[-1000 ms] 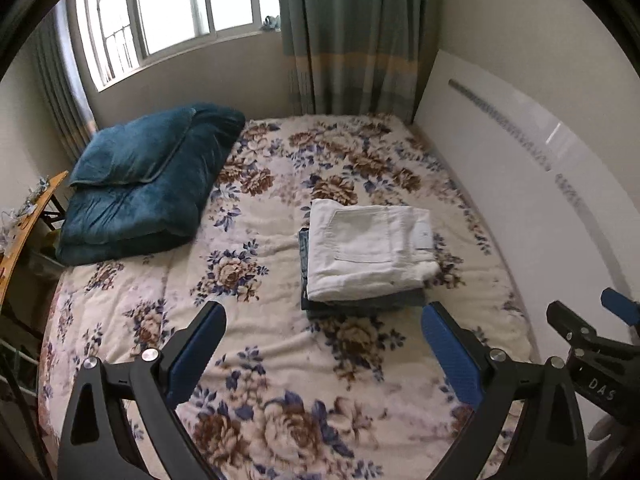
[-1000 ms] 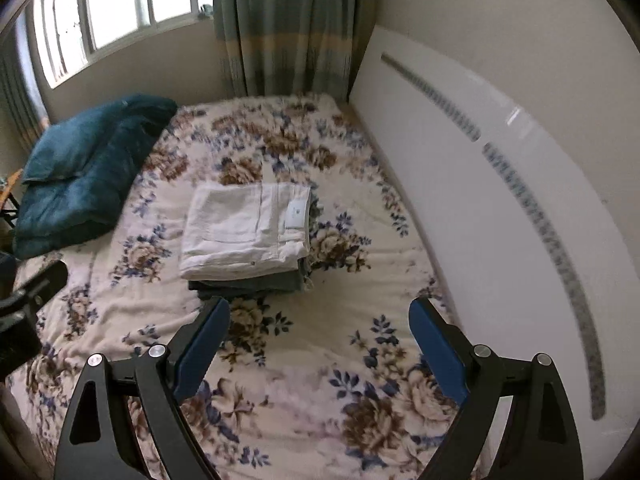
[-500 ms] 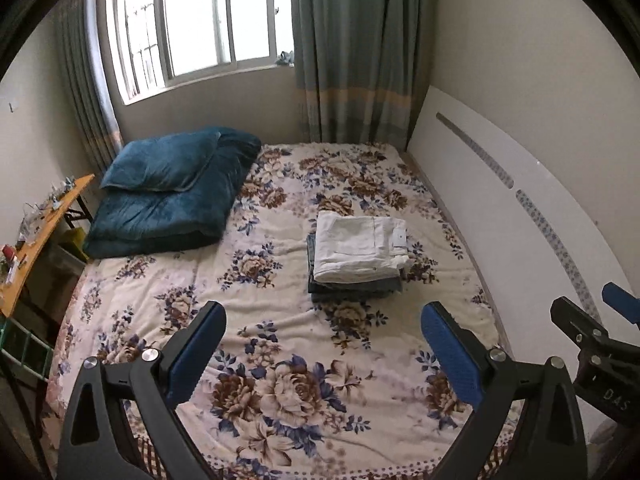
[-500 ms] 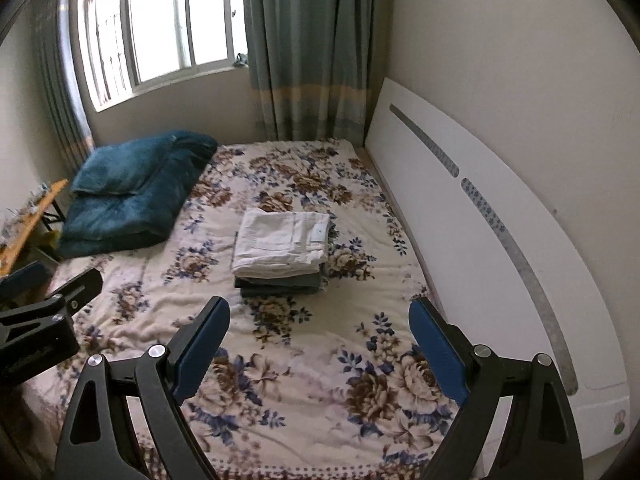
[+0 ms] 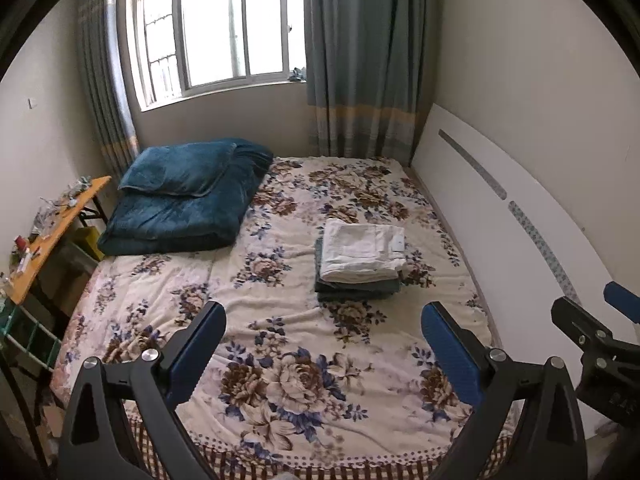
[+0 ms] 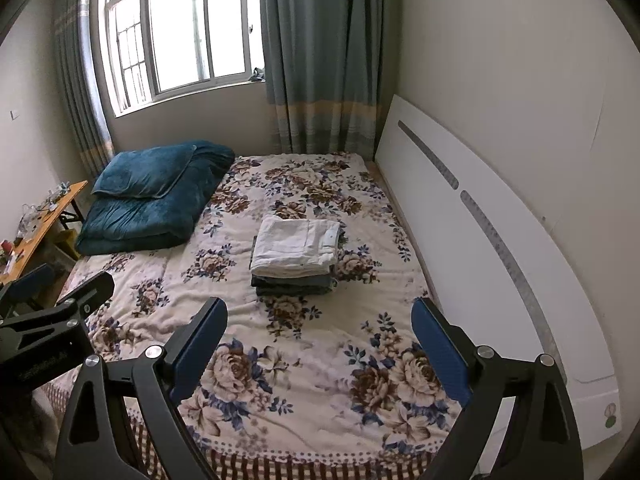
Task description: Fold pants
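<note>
Folded white pants [image 5: 362,252] sit squarely on top of a folded dark garment [image 5: 356,290], the small stack resting on a floral bedspread [image 5: 280,380] toward the side of the bed nearest a white headboard [image 5: 520,232]. A folded blue comforter [image 5: 180,204] lies at the far corner under the window [image 5: 216,28]. Above the bed's near edge, well apart from the stack, the left gripper [image 5: 322,344] and right gripper [image 6: 320,338] both hang with jaws spread wide, holding nothing.
</note>
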### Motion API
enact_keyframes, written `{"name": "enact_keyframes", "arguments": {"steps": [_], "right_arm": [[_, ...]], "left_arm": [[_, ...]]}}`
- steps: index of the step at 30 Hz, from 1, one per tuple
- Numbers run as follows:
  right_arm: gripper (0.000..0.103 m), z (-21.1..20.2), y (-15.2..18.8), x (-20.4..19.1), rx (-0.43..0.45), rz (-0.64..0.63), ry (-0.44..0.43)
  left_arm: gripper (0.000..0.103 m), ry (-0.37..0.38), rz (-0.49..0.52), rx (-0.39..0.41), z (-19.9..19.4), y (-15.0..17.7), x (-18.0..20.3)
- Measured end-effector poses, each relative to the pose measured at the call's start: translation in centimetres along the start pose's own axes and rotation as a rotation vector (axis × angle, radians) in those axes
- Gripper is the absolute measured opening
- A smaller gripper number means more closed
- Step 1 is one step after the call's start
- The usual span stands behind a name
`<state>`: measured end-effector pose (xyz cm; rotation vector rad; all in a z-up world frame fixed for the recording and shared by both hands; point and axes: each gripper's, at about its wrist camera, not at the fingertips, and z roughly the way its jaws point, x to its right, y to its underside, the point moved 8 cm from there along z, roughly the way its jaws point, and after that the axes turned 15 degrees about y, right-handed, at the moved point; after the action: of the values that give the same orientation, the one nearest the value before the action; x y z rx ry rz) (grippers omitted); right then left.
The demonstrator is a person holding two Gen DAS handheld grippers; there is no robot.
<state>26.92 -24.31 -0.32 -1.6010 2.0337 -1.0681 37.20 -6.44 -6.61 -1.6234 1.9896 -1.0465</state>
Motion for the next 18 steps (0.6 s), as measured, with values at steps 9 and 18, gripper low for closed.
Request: {"name": "enact_keyframes", "arguments": {"steps": [9,18], "right_arm": [[0.097,-0.3,-0.4,0.2,-0.005,0.01,-0.037],[0.097,-1.3,-2.7,-0.9,-0.036,-0.048,-0.053]], "left_arm": [[0.103,-0.052,-0.026,0.003,-1.1,-0.5,-1.1],[0.103,-0.091,-0.043,-0.051,-3.1,-3.1,-1.8]]}}
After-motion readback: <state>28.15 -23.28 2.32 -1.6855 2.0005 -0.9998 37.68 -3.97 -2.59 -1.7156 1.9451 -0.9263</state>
